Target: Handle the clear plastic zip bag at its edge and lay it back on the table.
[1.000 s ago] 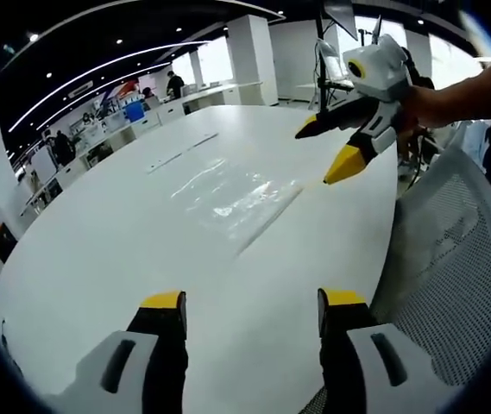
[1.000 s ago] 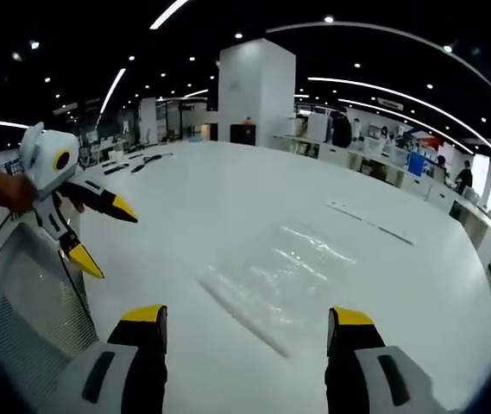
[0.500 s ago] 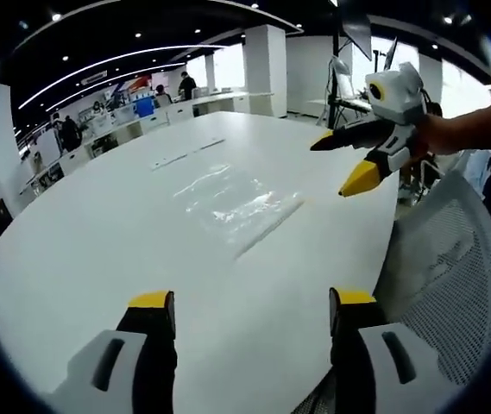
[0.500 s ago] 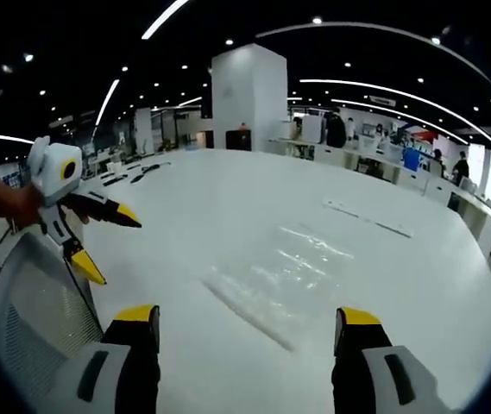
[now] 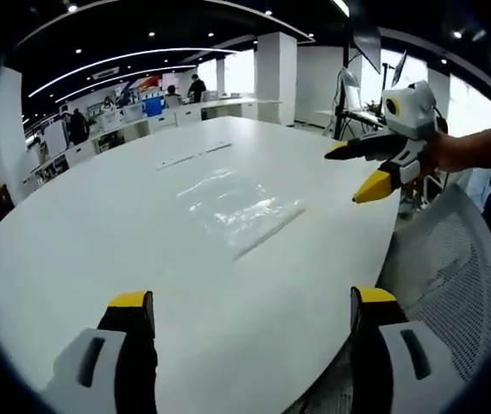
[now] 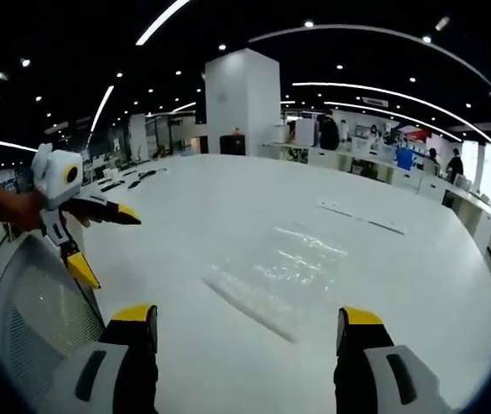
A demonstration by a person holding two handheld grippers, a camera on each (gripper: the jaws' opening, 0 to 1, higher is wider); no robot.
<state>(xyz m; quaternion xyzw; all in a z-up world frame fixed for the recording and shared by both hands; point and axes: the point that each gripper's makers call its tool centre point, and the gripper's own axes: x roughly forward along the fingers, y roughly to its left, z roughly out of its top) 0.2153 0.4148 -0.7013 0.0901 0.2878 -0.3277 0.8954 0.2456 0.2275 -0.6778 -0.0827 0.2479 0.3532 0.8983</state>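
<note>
A clear plastic zip bag (image 5: 236,203) lies flat on the white table (image 5: 98,233), its zip edge nearest the chair side. The right gripper view shows the same bag (image 6: 280,272) ahead of the jaws. My left gripper (image 5: 249,309) is open and empty, held back over the table's near edge. My right gripper (image 6: 245,317) is open too, with nothing between its jaws. The right gripper (image 5: 373,168) also appears at the right of the left gripper view, raised above the table and held by a hand. The left gripper (image 6: 98,241) appears at the left of the right gripper view, apart from the bag.
A grey mesh chair back (image 5: 452,267) stands at the table's edge between the grippers; it also shows as the chair (image 6: 34,315). Thin strips (image 5: 193,155) lie on the far table. A white pillar (image 6: 241,99), desks and people stand in the background.
Both cameras have pulled back and risen slightly. The bag lies still on the table. Both grippers stay open and have drifted a little away from the bag.
</note>
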